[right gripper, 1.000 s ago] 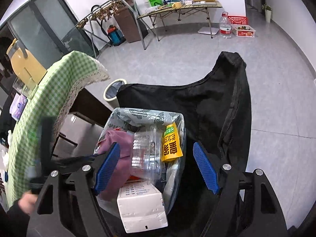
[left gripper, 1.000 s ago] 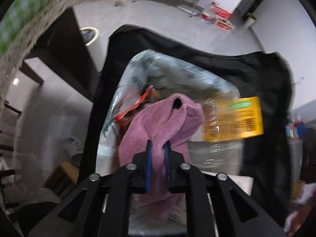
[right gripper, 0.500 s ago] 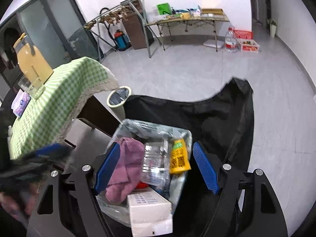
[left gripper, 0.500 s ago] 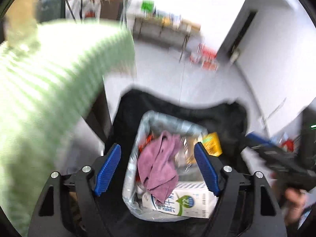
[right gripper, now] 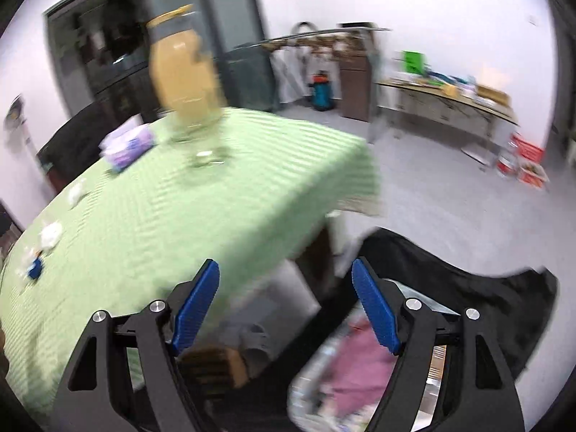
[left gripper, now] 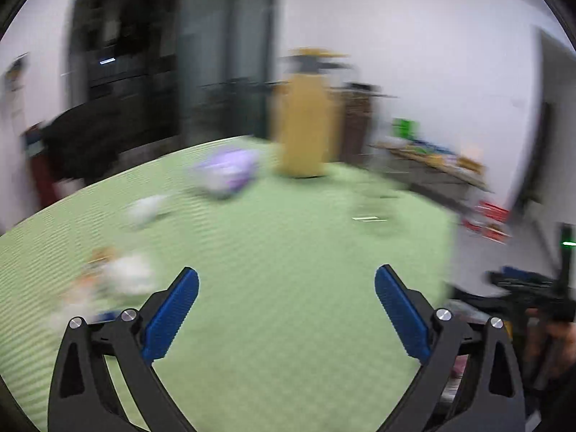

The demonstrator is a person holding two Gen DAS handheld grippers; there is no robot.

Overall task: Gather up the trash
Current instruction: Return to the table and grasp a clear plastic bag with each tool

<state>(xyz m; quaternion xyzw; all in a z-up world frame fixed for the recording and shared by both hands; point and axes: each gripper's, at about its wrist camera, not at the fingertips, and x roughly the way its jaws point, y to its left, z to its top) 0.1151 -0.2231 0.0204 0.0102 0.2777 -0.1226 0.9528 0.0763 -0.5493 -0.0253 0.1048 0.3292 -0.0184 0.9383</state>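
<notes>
My left gripper [left gripper: 286, 277] hangs over the green checked tablecloth [left gripper: 288, 252], its jaws opening with nothing between them. Blurred white crumpled scraps [left gripper: 122, 273] lie on the cloth to its left, and another white scrap [left gripper: 144, 210] lies farther back. My right gripper [right gripper: 285, 266] is open and empty, above the table's corner. Below it to the right stands the lined trash bin [right gripper: 313, 378] with the pink cloth [right gripper: 363, 360] in it, wrapped in a black bag [right gripper: 468, 298]. White scraps [right gripper: 50, 234] and a small blue thing [right gripper: 35, 270] lie at the table's left.
A tall yellow jug [right gripper: 183, 75] and a purple tissue pack [right gripper: 127, 144] stand at the far end of the table. A hand holds the right gripper [left gripper: 504, 277] at the left wrist view's right edge. Across the grey floor [right gripper: 450, 198] stands a folding table [right gripper: 450, 100].
My left gripper let go of the pink cloth in the bin, opened wide and swung up over the table. My right gripper lifted and turned from the bin toward the table, still open.
</notes>
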